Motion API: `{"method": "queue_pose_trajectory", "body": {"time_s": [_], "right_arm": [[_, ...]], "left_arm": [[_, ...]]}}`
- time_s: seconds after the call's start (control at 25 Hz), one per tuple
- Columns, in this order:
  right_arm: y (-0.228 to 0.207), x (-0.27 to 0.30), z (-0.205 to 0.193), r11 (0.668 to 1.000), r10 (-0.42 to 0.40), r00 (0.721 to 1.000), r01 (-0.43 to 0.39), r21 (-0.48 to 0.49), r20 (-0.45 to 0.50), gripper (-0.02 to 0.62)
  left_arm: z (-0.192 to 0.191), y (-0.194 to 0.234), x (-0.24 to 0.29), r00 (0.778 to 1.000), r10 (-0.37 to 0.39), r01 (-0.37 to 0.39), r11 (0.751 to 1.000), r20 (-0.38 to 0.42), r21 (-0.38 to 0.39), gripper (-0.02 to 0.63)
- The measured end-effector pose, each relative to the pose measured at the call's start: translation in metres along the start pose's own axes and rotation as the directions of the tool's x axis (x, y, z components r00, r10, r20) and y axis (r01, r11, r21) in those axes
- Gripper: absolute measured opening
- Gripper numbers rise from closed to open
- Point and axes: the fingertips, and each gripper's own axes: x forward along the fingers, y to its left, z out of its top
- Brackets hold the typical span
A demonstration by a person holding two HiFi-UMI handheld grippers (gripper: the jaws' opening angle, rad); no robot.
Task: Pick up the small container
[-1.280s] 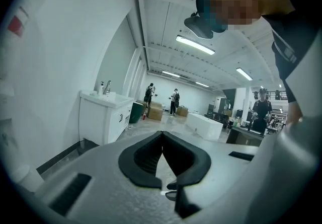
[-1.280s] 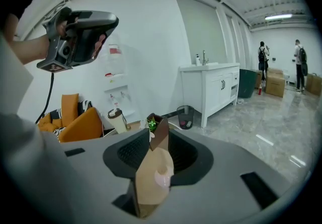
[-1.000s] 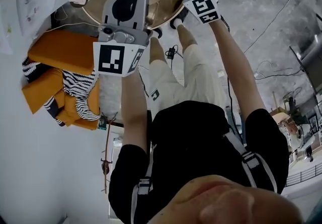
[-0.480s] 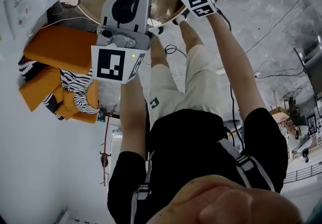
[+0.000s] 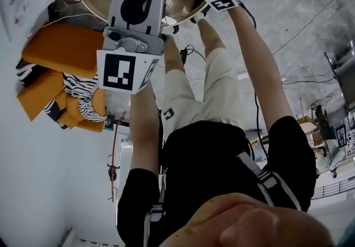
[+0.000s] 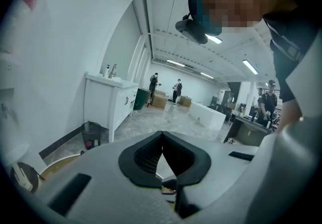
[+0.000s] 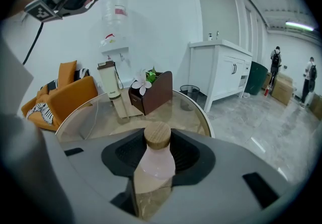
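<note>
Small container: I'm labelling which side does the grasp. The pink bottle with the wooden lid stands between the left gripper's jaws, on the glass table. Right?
Wrong side. The right gripper view shows the pink bottle between the closing jaws of the right gripper, on the glass table; the rest holds.

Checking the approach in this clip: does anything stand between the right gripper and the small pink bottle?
Nothing visible does. The pink bottle with the wooden cap stands between the closing jaws of the right gripper; the brown box and the tumbler stand farther back on the round glass table.
</note>
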Motion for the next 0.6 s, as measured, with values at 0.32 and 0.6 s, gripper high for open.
{"method": "queue_pose_trajectory", "body": {"time_s": [0.32,0.6], "right_arm": [[0.001,0.001,-0.002,1.0,-0.008,1.0,0.008,0.023,0.013,0.141],[-0.007,-0.017,0.01,0.998,-0.02,0.999,0.018,0.061,0.036,0.14]], "left_arm": [[-0.008,-0.002,-0.007,1.0,0.003,-0.003,1.0,-0.005,-0.004,0.018],[-0.004,-0.006,-0.017,1.0,-0.002,0.002,1.0,0.002,-0.001,0.018]]}}
